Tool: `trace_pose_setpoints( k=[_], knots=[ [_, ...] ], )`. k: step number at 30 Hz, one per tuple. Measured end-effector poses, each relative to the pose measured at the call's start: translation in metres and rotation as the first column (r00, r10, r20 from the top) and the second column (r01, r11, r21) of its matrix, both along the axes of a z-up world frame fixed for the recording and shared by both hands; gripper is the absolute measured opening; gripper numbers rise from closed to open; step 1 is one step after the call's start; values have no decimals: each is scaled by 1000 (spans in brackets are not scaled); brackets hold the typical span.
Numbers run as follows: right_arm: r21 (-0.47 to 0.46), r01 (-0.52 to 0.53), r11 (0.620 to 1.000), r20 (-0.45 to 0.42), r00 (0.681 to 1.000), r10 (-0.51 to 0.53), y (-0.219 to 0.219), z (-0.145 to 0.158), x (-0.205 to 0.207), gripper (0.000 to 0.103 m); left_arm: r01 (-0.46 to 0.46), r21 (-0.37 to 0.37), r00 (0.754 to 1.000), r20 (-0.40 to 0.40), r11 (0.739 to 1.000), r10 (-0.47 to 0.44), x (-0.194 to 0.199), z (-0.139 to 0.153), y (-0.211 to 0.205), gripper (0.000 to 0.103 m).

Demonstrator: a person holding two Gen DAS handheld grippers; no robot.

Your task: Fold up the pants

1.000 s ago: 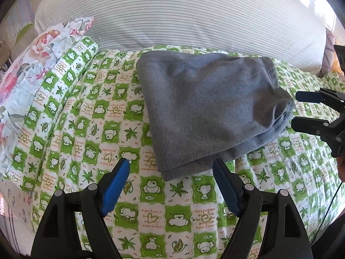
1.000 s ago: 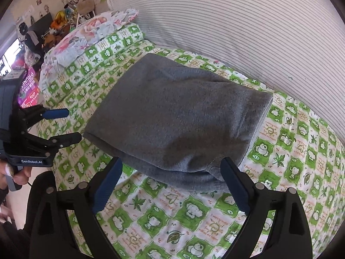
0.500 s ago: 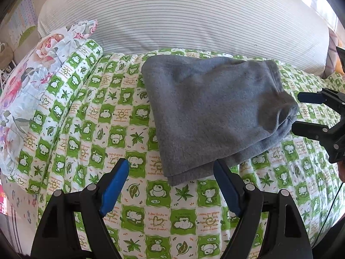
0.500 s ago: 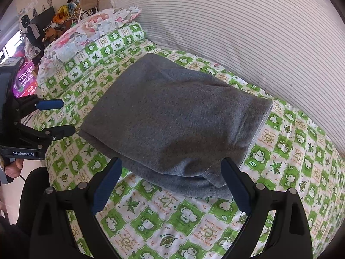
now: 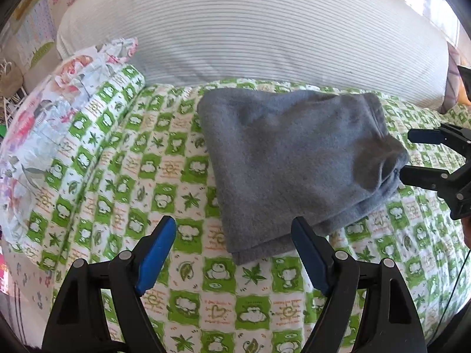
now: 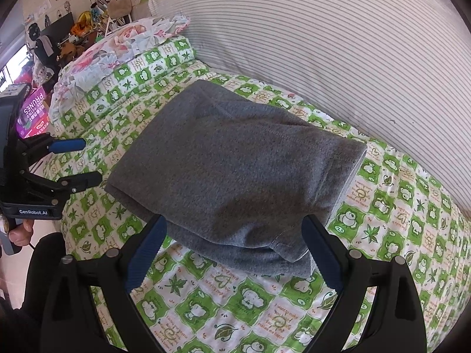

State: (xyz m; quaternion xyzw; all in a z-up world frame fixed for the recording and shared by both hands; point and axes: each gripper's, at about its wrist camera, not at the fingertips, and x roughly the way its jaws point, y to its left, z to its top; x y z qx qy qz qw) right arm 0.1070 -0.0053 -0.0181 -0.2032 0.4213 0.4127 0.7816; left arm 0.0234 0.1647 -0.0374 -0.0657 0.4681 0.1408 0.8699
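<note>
The grey pants (image 5: 291, 158) lie folded into a thick rectangle on the green and white checked bedcover (image 5: 123, 176). They also show in the right wrist view (image 6: 232, 173). My left gripper (image 5: 234, 238) is open and empty, just short of the fold's near corner. It shows at the left of the right wrist view (image 6: 79, 161). My right gripper (image 6: 234, 238) is open and empty, with its fingers on either side of the fold's near edge. It shows at the right of the left wrist view (image 5: 407, 156), beside the fold's right end.
A big striped white pillow (image 5: 265, 29) lies behind the pants. A floral pillow (image 5: 53, 108) lies at the left of the bed. A cluttered room with a purple box (image 6: 32, 111) lies beyond the bed's left edge.
Both grippers have drifted a little relative to the pants, which sit slightly further right in the left wrist view. Both stay open. The pants have not moved.
</note>
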Motion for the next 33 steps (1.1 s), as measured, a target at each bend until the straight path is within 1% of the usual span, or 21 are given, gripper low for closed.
trace_pose_setpoints(
  k=[9, 33],
  knots=[
    [9, 2, 1000, -5, 1000, -2, -1, 1, 0, 93, -3, 10, 1000, -4, 1000, 3, 2, 0, 0, 81],
    [-12, -12, 1000, -17, 1000, 12, 4, -7, -3, 93, 17, -13, 1000, -5, 1000, -17, 7, -4, 3, 81]
  ],
)
